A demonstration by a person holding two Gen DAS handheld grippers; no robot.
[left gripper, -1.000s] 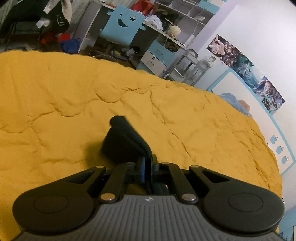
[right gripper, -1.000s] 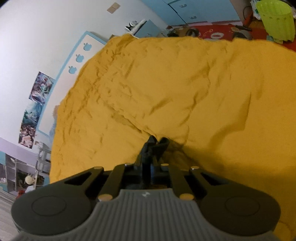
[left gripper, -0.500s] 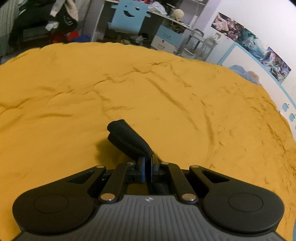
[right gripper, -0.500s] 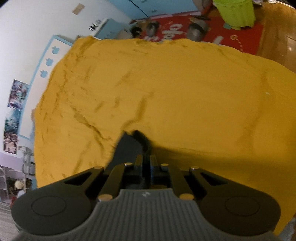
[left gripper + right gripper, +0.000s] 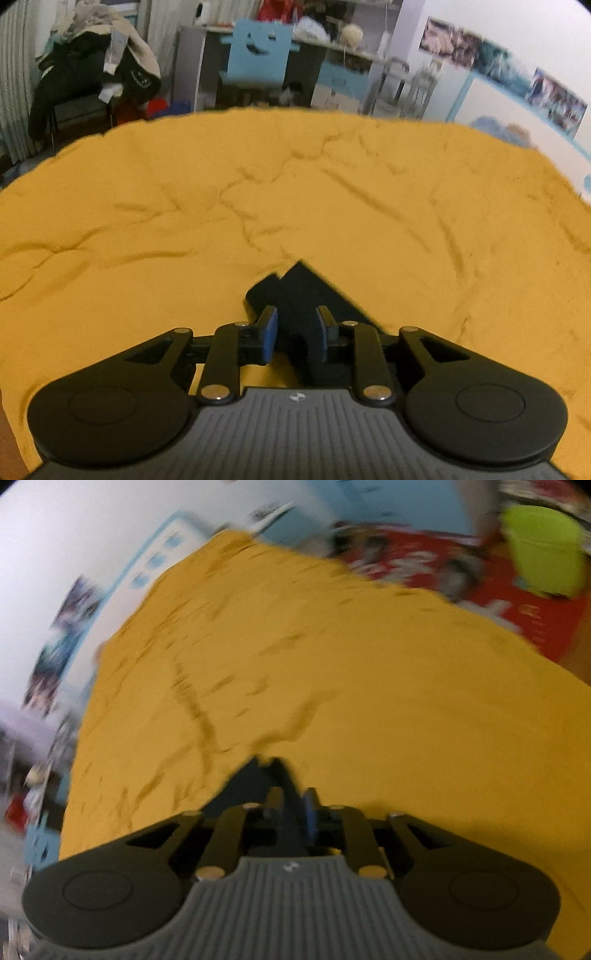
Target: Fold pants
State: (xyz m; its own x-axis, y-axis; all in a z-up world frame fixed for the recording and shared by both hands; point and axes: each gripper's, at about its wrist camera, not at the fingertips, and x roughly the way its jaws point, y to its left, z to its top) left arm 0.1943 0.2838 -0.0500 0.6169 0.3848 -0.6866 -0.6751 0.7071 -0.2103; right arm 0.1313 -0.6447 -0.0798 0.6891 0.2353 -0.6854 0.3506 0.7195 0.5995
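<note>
The black pants (image 5: 308, 295) lie on a yellow bedspread (image 5: 258, 206). In the left wrist view my left gripper (image 5: 294, 325) has its jaws partly apart, with the black fabric lying loosely between them. In the right wrist view, which is blurred by motion, my right gripper (image 5: 293, 805) has its jaws narrowly apart around a corner of the pants (image 5: 255, 779); most of the garment is hidden under both grippers.
The bedspread (image 5: 369, 686) fills both views. Beyond the bed stand a blue chair (image 5: 258, 51), a desk with clutter, and a chair piled with dark clothes (image 5: 96, 81). A green bin (image 5: 543, 550) and red rug (image 5: 517, 602) lie past the other edge.
Both grippers held the black fabric shut and moved over the bed. Now the left jaws have opened and the right jaws have parted slightly; the pants lie flatter.
</note>
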